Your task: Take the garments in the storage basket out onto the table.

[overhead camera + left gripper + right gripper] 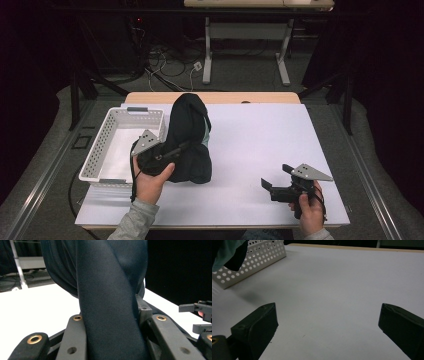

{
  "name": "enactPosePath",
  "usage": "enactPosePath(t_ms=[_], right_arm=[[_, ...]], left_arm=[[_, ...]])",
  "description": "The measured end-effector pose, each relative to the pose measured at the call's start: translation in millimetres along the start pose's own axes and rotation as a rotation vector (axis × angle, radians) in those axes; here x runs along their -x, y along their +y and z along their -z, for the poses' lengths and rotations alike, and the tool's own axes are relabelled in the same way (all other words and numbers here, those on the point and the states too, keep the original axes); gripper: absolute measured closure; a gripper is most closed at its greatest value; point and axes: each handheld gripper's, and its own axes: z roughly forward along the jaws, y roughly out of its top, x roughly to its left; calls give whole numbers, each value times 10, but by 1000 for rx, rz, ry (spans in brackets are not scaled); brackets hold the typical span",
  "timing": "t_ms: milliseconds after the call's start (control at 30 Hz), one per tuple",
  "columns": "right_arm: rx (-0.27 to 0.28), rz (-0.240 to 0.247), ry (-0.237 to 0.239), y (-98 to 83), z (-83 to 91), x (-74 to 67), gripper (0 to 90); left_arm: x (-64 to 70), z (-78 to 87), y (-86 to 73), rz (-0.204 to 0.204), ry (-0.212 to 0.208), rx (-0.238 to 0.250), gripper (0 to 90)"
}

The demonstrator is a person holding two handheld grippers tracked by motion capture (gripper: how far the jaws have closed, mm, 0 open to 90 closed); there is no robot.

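A white table (260,150) takes up most of the scene, its pale wooden far edge showing beyond the white surface. At its left side stands a white perforated basket (102,145), longer from near to far, with grey handles at both ends. Just right of the basket a dark garment (192,135) hangs in a tall bunch, its lower end resting on the table near the basket's right wall, with a patch of teal lining showing on its right side. In the left gripper view the garment (110,302) runs up as a twisted band straight between the two black jaws. The left gripper (167,154), held in the person's left hand (150,180) at the near left, is clamped tight on this cloth, its grey plate tilted toward the basket. At the near right, well apart from the garment, the right gripper (277,177) sits low over bare table in the right hand (310,207), its jaws spread wide with nothing between them.
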Motion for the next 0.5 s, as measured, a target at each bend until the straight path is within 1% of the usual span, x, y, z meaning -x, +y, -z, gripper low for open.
enactPosePath(t_ms=[233,267,300,500], right_arm=[[-1,-2,1,2,6,-2,20],[-1,-1,0,2,7,-1,20],[1,0,2,2,8,1,20],[3,1,3,6,8,1,20]], left_arm=[[62,-155,-120,2,-16,-63,642],[68,-182,-145,-1,-19,-77,642],[71,-202,-161,-3,-19,-81,642],[88,-343,-291,-6,-27,-136,641]])
